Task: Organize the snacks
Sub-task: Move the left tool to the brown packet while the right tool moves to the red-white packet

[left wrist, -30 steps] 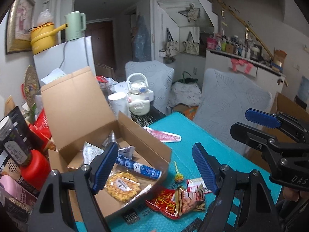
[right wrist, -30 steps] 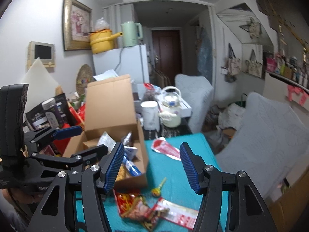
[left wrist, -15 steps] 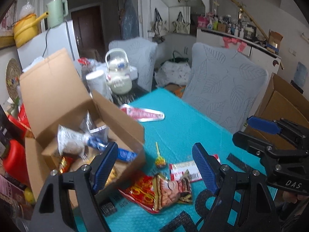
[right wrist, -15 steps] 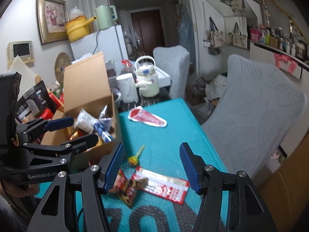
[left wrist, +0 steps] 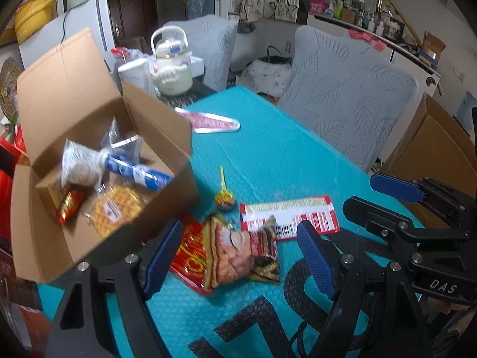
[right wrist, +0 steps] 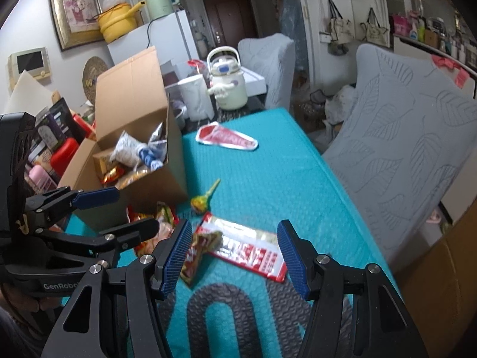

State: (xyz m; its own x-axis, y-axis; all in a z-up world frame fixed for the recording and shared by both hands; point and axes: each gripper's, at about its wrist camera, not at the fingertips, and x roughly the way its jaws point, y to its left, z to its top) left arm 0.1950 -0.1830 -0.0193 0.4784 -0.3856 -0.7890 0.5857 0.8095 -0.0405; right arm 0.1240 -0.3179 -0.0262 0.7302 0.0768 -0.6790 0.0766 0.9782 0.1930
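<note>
An open cardboard box [left wrist: 167, 125] [right wrist: 134, 98] on the teal table holds several snacks, among them a round waffle [left wrist: 116, 208] and a white-and-blue packet [left wrist: 89, 164]. Loose on the mat lie a red snack bag pile [left wrist: 229, 253] [right wrist: 202, 247], a flat red-and-white packet [left wrist: 292, 217] [right wrist: 247, 247], a lollipop [left wrist: 224, 198] [right wrist: 201, 201] and a red-and-white pouch [left wrist: 211, 122] [right wrist: 226, 138]. My left gripper [left wrist: 238, 259] is open, hovering over the snack bag pile. My right gripper [right wrist: 235, 256] is open above the flat packet.
A white kettle [left wrist: 171, 68] and a white cup [left wrist: 134, 71] stand behind the box. Bottles and packets [right wrist: 56, 155] crowd the table's left side. Grey covered chairs [left wrist: 348, 89] stand along the right edge. Another cardboard box [left wrist: 432, 149] sits at far right.
Both grippers have tilted downward and moved closer to the loose snacks on the mat. Both stayed open and empty.
</note>
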